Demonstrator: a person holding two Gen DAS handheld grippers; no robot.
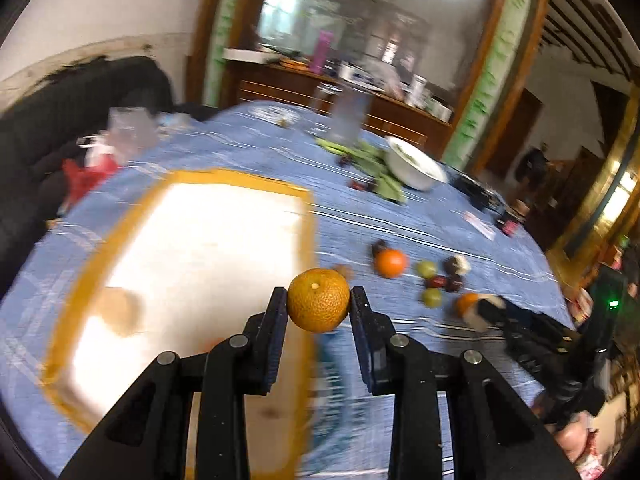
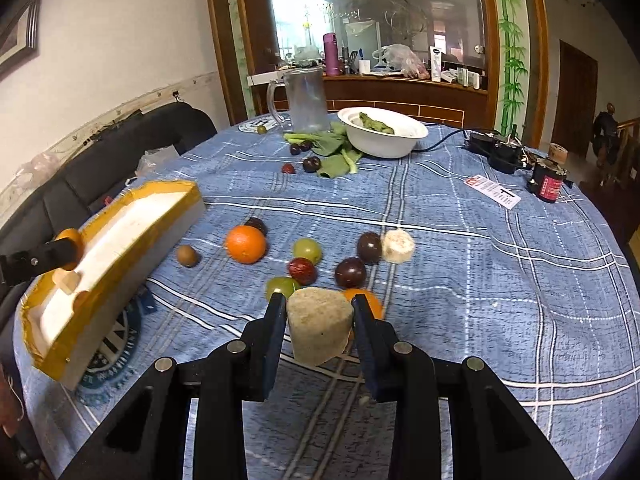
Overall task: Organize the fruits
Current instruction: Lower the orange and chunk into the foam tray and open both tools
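Meanwhile left claw (image 1: 319, 305) clamps orange (image 1: 319, 299) above foam tray (image 2: 120, 240); right claw (image 2: 319, 307) grips beige chunk (image 2: 319, 324).

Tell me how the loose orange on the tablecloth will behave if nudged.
The orange looks round and smooth, so it would probably roll. The tablecloth lies flat, so little would stop it. The kiwi and grape sit close; it may bump them.

Tray (image 2: 120, 248) left on tablecloth (image 2: 460, 280), loose fruits (image 2: 308, 268) right, bowl (image 2: 384, 132) behind
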